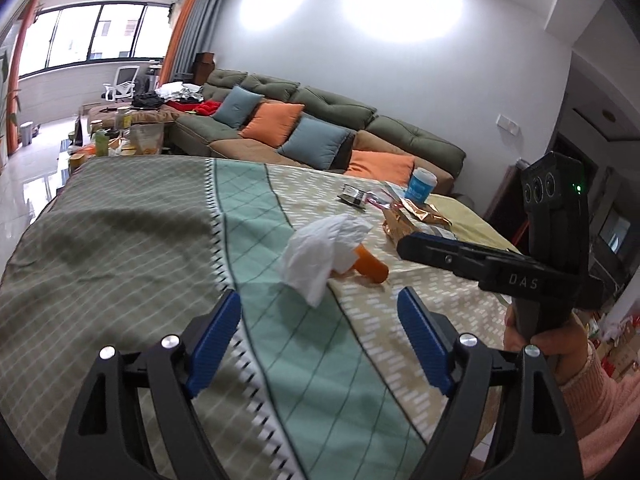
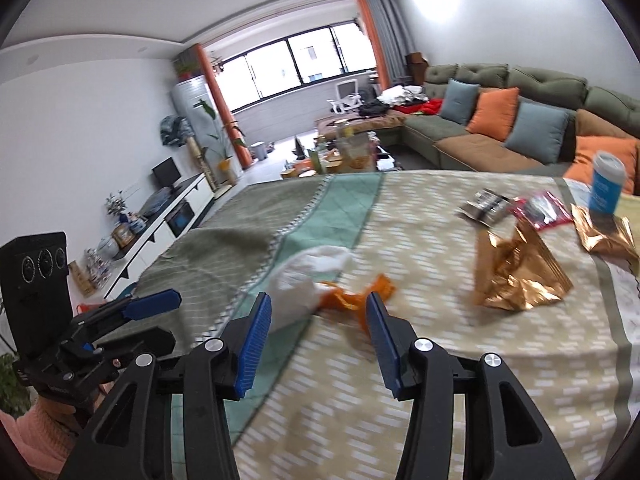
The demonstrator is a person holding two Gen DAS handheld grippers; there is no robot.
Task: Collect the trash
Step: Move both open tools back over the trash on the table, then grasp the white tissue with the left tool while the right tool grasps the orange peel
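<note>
While both tongs, left [image 1: 320, 332] and right [image 2: 318, 340], gape wide and empty, crumpled white tissue [image 1: 320, 254] touches an orange wrapper [image 1: 370, 266] mid-bench [image 1: 120, 240].

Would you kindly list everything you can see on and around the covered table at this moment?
crumpled white tissue: one, white, middle of table, lying over the wrapper.
orange plastic wrapper: one, orange, beside and partly under the tissue.
shiny copper foil bags: two, copper, right part of table.
blue paper cup with white lid: one, far right corner.
red-edged clear packet: one, near the cup.
small silver packet: one, far side.
patterned tablecloth: one, green, teal and beige.
green sofa: one, holding blue and orange cushions, behind the table.
left gripper: blue fingers open.
right gripper: blue fingers open.
</note>
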